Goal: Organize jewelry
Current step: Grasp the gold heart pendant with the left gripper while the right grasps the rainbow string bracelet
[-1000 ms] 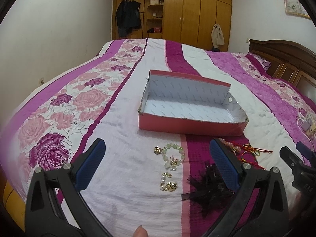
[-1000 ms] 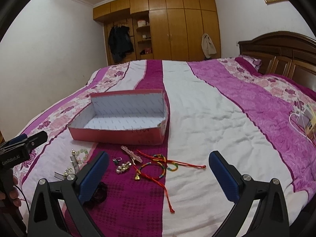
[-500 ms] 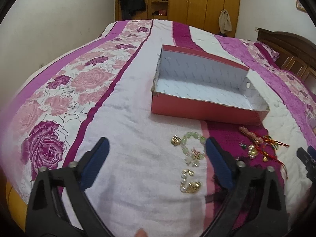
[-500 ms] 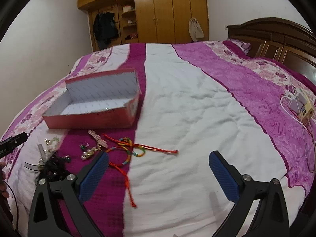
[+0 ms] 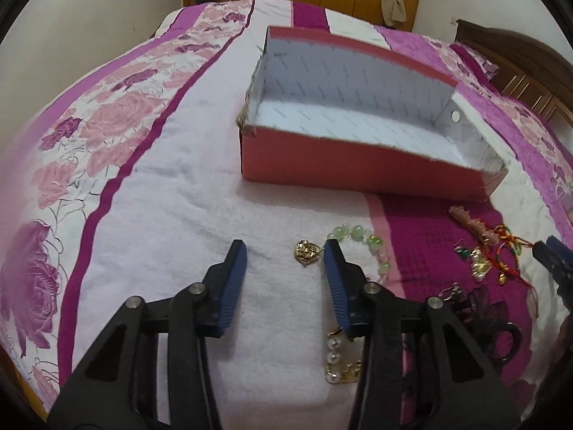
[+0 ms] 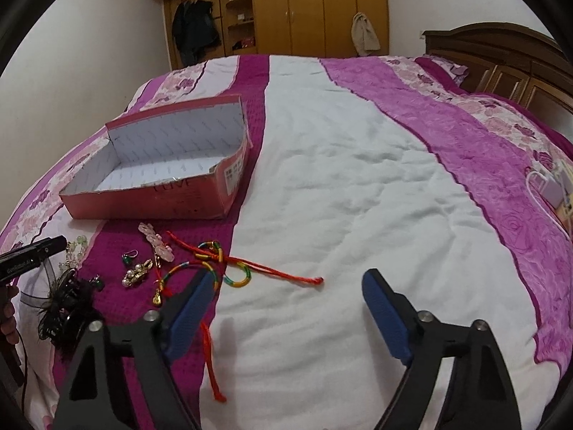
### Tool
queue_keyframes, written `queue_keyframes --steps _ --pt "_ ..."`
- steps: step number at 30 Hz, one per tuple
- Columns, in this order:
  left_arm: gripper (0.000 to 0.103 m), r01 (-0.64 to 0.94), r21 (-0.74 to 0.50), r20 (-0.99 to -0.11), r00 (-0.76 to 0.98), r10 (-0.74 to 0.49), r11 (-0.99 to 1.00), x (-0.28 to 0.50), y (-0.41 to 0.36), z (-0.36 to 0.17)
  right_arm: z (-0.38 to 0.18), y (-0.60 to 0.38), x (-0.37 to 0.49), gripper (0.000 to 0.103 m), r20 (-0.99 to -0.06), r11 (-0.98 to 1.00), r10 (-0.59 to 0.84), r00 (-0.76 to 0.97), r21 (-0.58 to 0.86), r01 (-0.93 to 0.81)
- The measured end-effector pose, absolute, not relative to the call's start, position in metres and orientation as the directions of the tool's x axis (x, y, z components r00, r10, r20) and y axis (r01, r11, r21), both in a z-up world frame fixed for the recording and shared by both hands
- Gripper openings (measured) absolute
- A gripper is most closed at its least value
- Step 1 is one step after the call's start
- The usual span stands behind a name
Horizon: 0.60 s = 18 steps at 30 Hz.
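The left hand-held gripper (image 5: 283, 279) has dropped low and narrowed but holds nothing; the gold charm (image 5: 306, 251) and green beads (image 5: 361, 242) sit at its 1 o'clock. The right one (image 6: 286, 308) stays wide open. The box (image 5: 358, 165) (still empty) waits at 12 o'clock.

- a bedspread (image 6: 340, 179) covers the bed, striped in white, magenta and pale purple, with bands of pink and purple roses (image 5: 118, 114).
- a wooden wardrobe (image 6: 322, 10) fills the far wall, its open shelves (image 6: 240, 18) holding small items too far off to make out.
- a dark jacket (image 6: 195, 32) hangs at the wardrobe's left end.
- a beige bag (image 6: 364, 34) hangs on a wardrobe door.
- a dark wooden headboard (image 6: 501, 57) stands at the right, a floral pillow (image 6: 446, 66) against it.
- a white cable (image 6: 537, 193) and small white devices (image 6: 558, 186) lie at the bed's right edge.
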<state>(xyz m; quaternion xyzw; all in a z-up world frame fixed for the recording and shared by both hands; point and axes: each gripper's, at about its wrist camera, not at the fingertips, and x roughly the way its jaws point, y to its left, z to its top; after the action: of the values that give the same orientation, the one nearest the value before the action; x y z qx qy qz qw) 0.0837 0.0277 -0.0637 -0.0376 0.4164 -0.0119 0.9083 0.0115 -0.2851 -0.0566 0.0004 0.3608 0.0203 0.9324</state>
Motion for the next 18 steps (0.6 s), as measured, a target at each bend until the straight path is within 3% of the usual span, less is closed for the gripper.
queue_keyframes --steps 15,18 --pt "0.026 0.051 -0.031 -0.759 0.649 -0.057 0.998 0.094 0.030 -0.071 -0.084 -0.265 0.051 0.039 -0.759 0.985 0.161 0.631 0.088 -0.146" --pt "0.007 0.068 -0.033 -0.755 0.652 -0.069 0.997 0.095 0.028 -0.071 -0.085 -0.263 0.053 0.026 -0.762 0.985 0.163 0.627 0.085 -0.153"
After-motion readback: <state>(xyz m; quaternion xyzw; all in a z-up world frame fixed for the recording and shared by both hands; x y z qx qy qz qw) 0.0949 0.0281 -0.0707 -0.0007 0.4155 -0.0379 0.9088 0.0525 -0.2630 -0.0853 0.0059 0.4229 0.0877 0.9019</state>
